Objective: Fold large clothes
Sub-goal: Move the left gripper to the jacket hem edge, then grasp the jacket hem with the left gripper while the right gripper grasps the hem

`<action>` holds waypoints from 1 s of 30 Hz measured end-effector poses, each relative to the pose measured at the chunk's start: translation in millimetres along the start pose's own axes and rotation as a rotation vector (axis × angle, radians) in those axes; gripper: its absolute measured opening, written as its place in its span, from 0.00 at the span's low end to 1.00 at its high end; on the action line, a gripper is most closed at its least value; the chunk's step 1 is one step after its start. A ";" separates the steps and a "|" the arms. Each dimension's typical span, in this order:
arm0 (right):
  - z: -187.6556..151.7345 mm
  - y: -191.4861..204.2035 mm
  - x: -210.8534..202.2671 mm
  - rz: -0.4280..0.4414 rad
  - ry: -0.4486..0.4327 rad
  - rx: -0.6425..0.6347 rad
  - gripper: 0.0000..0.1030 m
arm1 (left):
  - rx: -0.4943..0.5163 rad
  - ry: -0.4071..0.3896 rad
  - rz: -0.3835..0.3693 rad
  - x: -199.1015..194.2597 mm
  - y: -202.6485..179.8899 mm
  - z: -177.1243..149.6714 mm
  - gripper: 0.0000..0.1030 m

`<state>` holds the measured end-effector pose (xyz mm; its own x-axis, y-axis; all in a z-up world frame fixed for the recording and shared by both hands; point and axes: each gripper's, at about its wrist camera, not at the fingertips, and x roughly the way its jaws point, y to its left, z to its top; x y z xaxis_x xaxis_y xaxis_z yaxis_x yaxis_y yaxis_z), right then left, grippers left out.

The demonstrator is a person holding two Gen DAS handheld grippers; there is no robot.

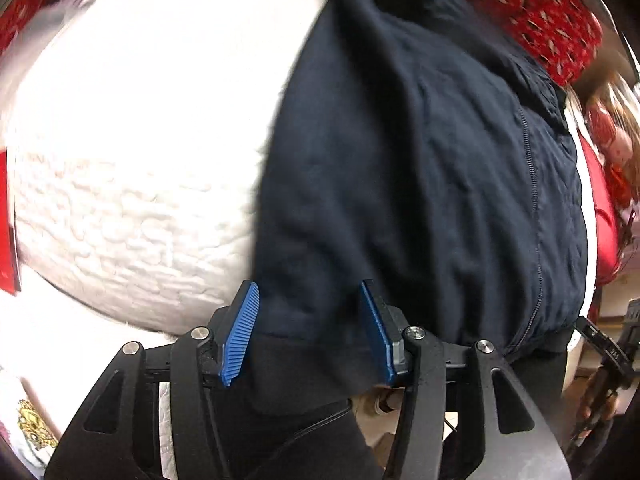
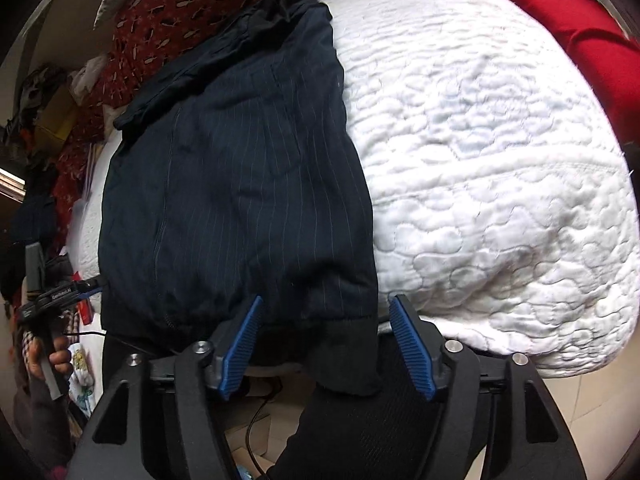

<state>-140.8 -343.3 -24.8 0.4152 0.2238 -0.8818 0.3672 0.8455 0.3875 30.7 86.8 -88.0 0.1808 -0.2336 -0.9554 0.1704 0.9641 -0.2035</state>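
The dark navy jacket (image 2: 240, 184) lies lengthwise on the white quilted mattress (image 2: 500, 160), zipper up, its collar at the far end against the red patterned bedding (image 2: 168, 12) and its ribbed hem hanging just over the near edge. Both claws sit at that hem with their jaws spread wide, holding nothing. The left gripper (image 1: 310, 332) straddles one near corner of the hem, the right gripper (image 2: 326, 346) the other; cloth lies between the blue pads (image 2: 412, 348) but they are not pressed on it.

My worry is the bite. The hem is thick and doubled, and if a claw closes on the top layer only, the front panel will lift while the back stays put, and the fold will come out skewed. The smooth shell fabric looks slippery, so a shallow pinch could slide off. If the 2 claws lift unevenly, the zipper (image 1: 530, 184) line will twist. The left view is blurred, so placement there is harder to judge.
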 end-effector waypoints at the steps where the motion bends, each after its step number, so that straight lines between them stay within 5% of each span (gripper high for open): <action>1: -1.1 -1.7 1.7 0.011 0.005 0.003 0.65 | -0.019 0.016 -0.029 4.2 8.3 -1.5 0.51; 6: -6.0 3.1 15.8 0.064 0.060 -0.052 0.65 | -0.094 0.104 -0.204 23.3 34.5 -12.6 0.51; 11: -10.2 21.1 34.2 0.054 0.081 -0.162 0.65 | -0.076 0.091 -0.250 24.9 37.0 -22.9 0.47; 12: -11.8 25.6 38.1 0.052 0.094 -0.188 0.54 | -0.060 0.079 -0.247 20.8 35.6 -25.5 0.26; 13: -13.6 32.1 42.4 0.043 0.114 -0.226 0.26 | -0.028 0.071 -0.261 16.0 32.3 -28.0 0.06; 15: -16.8 41.7 45.4 0.057 0.142 -0.290 0.05 | 0.000 0.038 -0.284 3.2 14.0 -27.9 0.06; 23: -7.1 62.6 -20.4 0.374 -0.043 -0.255 0.04 | -0.014 -0.069 -0.446 -53.8 -3.0 -12.0 0.06; 30: 35.0 76.0 -66.2 0.527 -0.214 -0.199 0.04 | -0.104 -0.199 -0.540 -91.0 1.1 43.6 0.06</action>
<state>-111.3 -310.9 72.4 0.6652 0.5521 -0.5028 -0.0878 0.7265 0.6815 56.6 103.7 8.1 0.2747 -0.7045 -0.6543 0.1945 0.7072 -0.6798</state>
